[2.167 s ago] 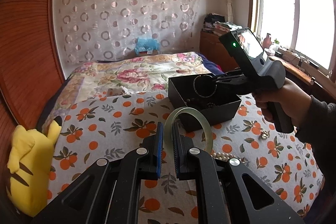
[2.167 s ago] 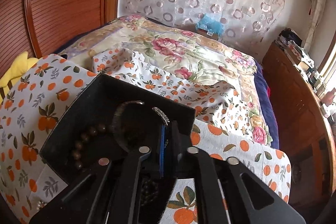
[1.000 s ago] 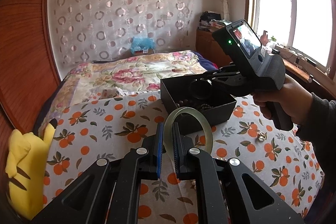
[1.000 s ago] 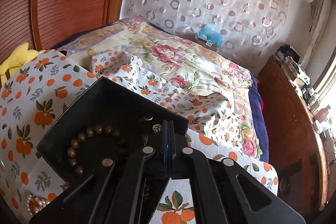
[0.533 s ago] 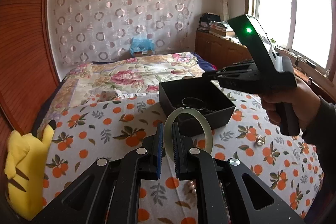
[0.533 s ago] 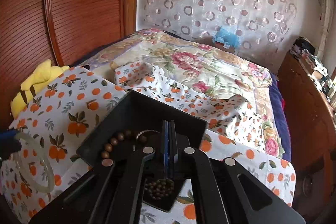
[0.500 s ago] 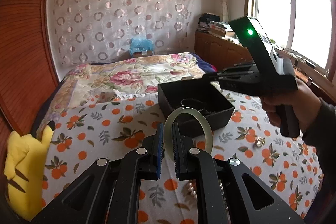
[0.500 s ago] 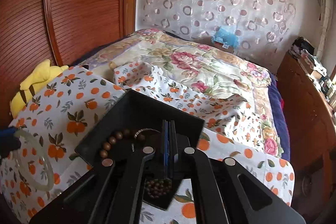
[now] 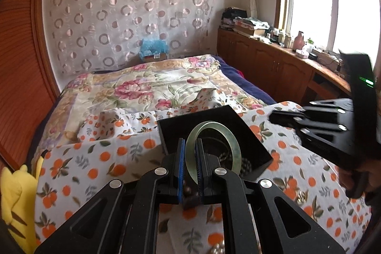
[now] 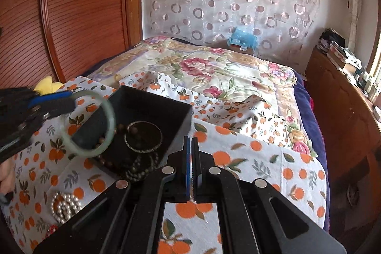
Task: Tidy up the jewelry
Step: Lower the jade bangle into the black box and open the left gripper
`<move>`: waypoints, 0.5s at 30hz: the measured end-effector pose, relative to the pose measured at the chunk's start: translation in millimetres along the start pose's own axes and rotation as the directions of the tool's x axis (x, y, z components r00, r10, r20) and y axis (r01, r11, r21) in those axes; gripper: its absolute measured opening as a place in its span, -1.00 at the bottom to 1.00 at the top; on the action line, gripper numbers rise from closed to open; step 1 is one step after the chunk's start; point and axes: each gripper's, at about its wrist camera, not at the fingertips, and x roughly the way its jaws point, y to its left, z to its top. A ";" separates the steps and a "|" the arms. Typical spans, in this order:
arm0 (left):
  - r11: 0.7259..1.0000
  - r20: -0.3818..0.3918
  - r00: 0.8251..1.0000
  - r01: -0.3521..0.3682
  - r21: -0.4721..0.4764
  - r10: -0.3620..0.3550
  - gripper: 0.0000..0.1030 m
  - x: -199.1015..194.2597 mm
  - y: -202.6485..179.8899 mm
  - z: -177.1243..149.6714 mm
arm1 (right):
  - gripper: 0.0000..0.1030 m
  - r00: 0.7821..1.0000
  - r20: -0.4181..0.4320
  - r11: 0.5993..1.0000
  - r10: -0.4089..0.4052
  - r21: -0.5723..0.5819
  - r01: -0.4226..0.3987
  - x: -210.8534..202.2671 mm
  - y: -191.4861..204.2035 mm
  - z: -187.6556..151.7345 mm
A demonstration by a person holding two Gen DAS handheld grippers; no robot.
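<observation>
My left gripper [image 9: 190, 146] is shut on a pale green jade bangle [image 9: 234, 149], which it holds upright over the near edge of the black jewelry box [image 9: 209, 117]. In the right wrist view the bangle [image 10: 108, 111] hangs over the box's [image 10: 152, 101] left wall, held by the left gripper [image 10: 69, 100]. Inside the box lie a dark metal bangle [image 10: 142, 135] and brown bead strands [image 10: 133, 170]. My right gripper [image 10: 192, 146] is shut and empty, just right of the box; it also shows in the left wrist view [image 9: 281, 117].
A pearl bracelet [image 10: 65, 206] lies on the orange-print cloth [image 10: 262, 158] left of the box. A small ring [image 9: 301, 198] lies on the cloth at right. A yellow plush toy [image 9: 14, 201] sits at the left edge. Wooden cabinets [image 9: 273, 68] stand at right.
My right gripper let go of the dark bangle in the box, shut, and drew back to the right. My left gripper carried the jade bangle forward over the box.
</observation>
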 end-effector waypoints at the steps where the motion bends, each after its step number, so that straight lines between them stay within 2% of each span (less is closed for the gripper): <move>1: 1.000 -0.006 1.000 -0.002 0.003 0.002 -0.85 4.1 -1.4 0.9 | -0.94 1.000 0.001 1.000 0.001 0.003 -0.001 -2.5 -2.4 -3.3; 6: 1.000 -0.067 0.998 0.013 0.002 -0.012 -0.84 24.9 -7.6 1.6 | -0.94 1.000 0.007 1.000 0.008 0.022 -0.008 -12.1 -14.0 -18.0; 10: 1.000 -0.064 0.998 0.019 0.008 -0.018 -0.84 13.9 -8.6 -3.6 | -0.94 1.000 0.016 0.999 0.017 0.037 -0.018 -19.7 -17.0 -28.9; 13: 0.999 -0.056 0.998 0.020 0.029 -0.019 -0.71 -2.0 -11.4 -11.6 | -0.94 0.999 0.022 0.999 0.031 0.039 -0.032 -27.2 -13.5 -41.4; 15: 0.999 -0.056 0.998 0.024 0.037 -0.022 -0.70 -11.6 -12.4 -17.8 | -0.94 0.999 0.025 0.998 0.041 0.039 -0.042 -32.3 -8.0 -49.4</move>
